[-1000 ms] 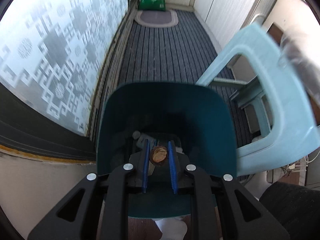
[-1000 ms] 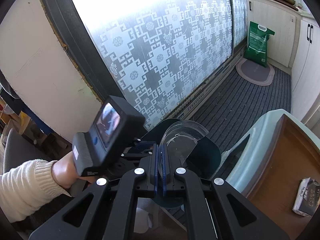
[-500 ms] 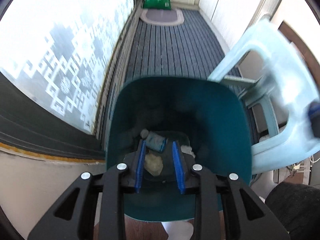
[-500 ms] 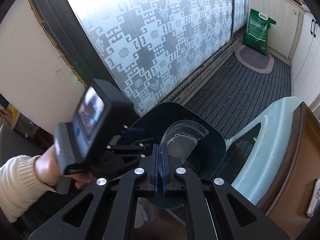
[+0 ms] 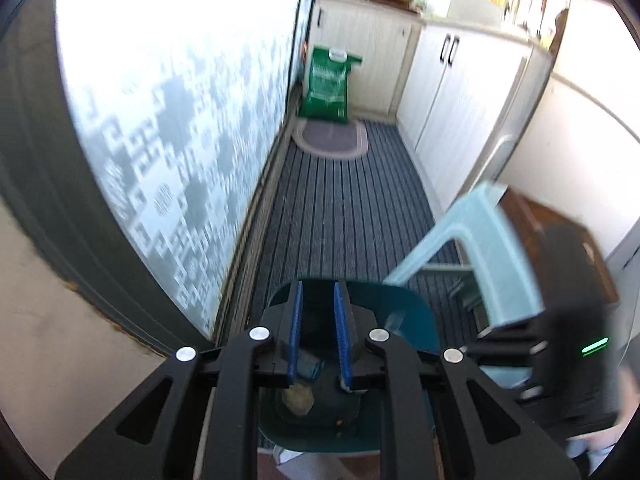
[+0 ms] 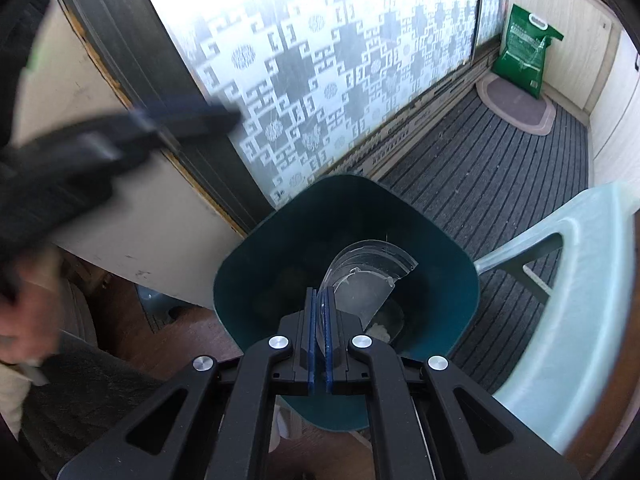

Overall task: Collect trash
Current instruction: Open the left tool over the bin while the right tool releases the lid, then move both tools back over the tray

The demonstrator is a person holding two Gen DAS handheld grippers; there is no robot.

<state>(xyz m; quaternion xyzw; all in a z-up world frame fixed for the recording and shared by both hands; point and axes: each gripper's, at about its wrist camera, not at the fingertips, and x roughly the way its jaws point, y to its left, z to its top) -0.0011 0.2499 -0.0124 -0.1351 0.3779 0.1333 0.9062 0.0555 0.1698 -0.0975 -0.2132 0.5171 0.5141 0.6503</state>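
We are pinching the clear plastic lid piece [image 6: 362, 280] in the right gripper [image 6: 319, 312], directly above the teal bin [image 6: 256, 280], ready to drop. Left gripper [image 5: 318, 300]: closing, nothing between, lifting clear above the nutshell [image 5: 298, 398] lying in the bin.

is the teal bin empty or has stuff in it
Not empty: the teal bin holds a crumpled brownish scrap and other small bits at its bottom.

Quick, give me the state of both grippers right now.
Left gripper: closing, nothing between the fingers.
Right gripper: shut on clear plastic lid.
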